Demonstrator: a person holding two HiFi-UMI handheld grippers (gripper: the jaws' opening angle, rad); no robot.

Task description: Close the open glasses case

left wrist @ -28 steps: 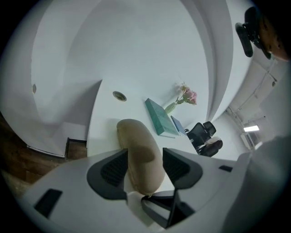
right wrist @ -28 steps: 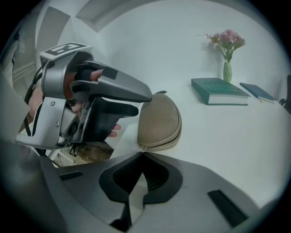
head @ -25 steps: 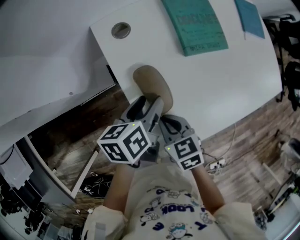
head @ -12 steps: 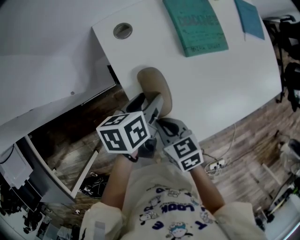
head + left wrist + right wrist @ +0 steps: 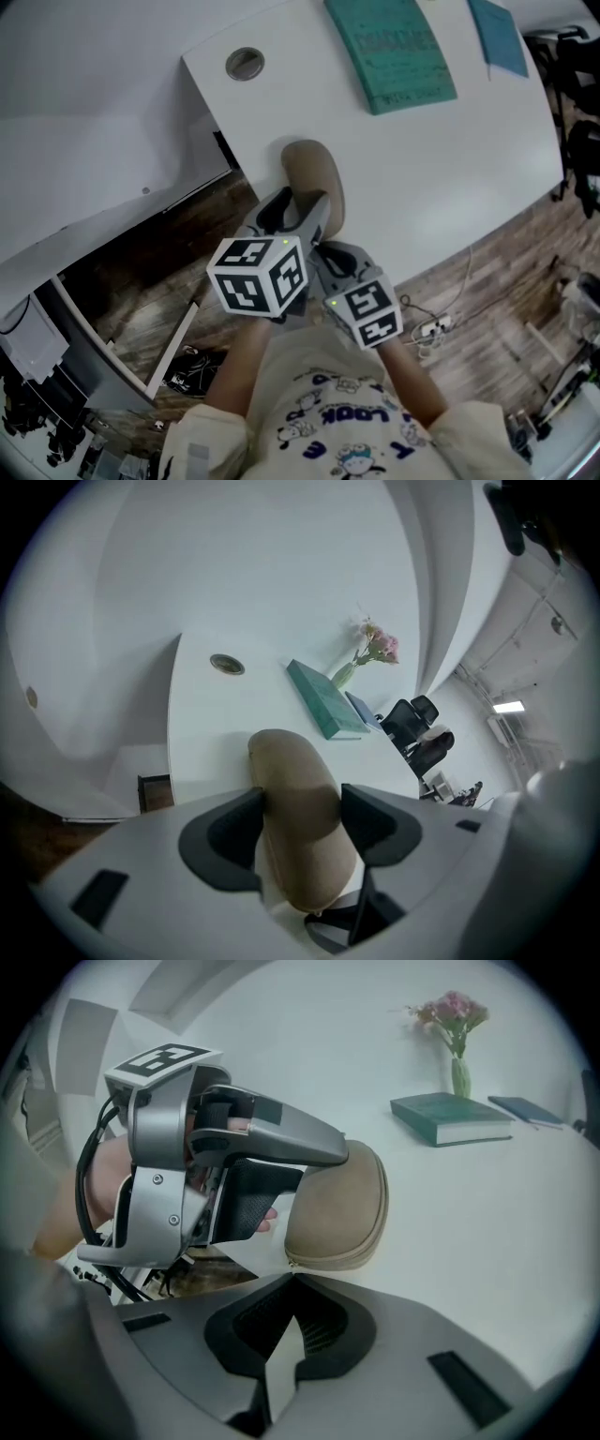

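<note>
A tan oval glasses case [image 5: 314, 173] lies on the white table [image 5: 450, 159] near its front left edge, lid down, with the seam line showing along its side [image 5: 342, 1204]. My left gripper [image 5: 298, 208] straddles the case's near half [image 5: 300, 761]. Its jaws have just been opening, and the dark pads [image 5: 225, 832] stand alongside the case's flanks without squeezing it. My right gripper [image 5: 330, 255] sits just behind the case's near end, shut with nothing between its pads [image 5: 291, 1316]. The left gripper's body [image 5: 234, 1166] fills the left of the right gripper view.
A teal book [image 5: 394, 47] and a blue notebook [image 5: 500, 36] lie at the table's far side, beside a vase of pink flowers [image 5: 457, 1026]. A round cable hole [image 5: 244, 63] is at the far left corner. The table edge drops to a wooden floor with cables [image 5: 436, 328].
The left gripper has rolled a little about its own axis, and its marker cube has shifted slightly right. The case and the right gripper have stayed in place.
</note>
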